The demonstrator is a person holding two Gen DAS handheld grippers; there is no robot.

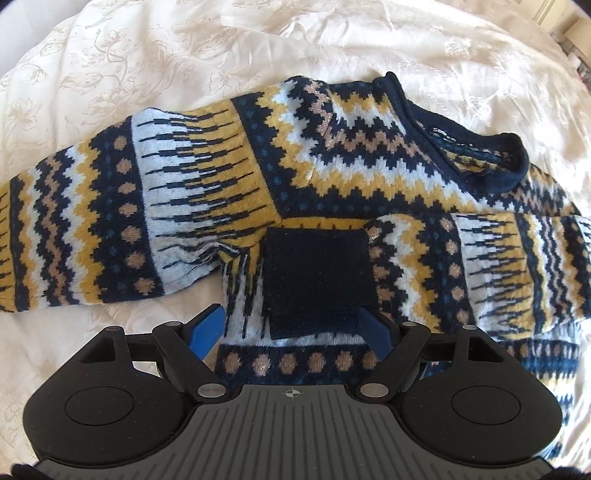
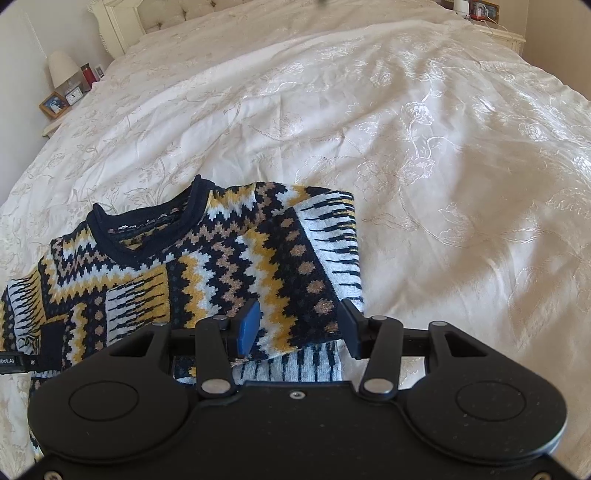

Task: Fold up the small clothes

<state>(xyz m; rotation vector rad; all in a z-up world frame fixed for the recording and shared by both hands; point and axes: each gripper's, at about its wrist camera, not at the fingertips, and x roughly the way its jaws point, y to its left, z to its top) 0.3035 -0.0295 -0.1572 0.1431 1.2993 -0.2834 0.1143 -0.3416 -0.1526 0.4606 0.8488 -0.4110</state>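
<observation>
A knitted sweater (image 1: 332,155) in navy, mustard, white and tan zigzags lies flat on the bed, collar (image 1: 480,155) away from me. One sleeve (image 1: 110,221) stretches out to the left. The other sleeve (image 1: 480,258) is folded across the body, and its navy cuff (image 1: 317,277) lies between the blue fingers (image 1: 210,325) of my left gripper (image 1: 293,326), which is open. In the right wrist view, my right gripper (image 2: 299,325) hangs open over the sweater (image 2: 221,251) at the folded sleeve's edge (image 2: 340,251), holding nothing. The left gripper's tip (image 2: 11,360) shows at the far left beside the cuff (image 2: 51,343).
The sweater rests on a cream embroidered bedspread (image 2: 424,166) that extends far to the right and back. A bedside table (image 2: 59,107) with a lamp, clock, photo frame and red candle stands at the back left, by the headboard (image 2: 122,22).
</observation>
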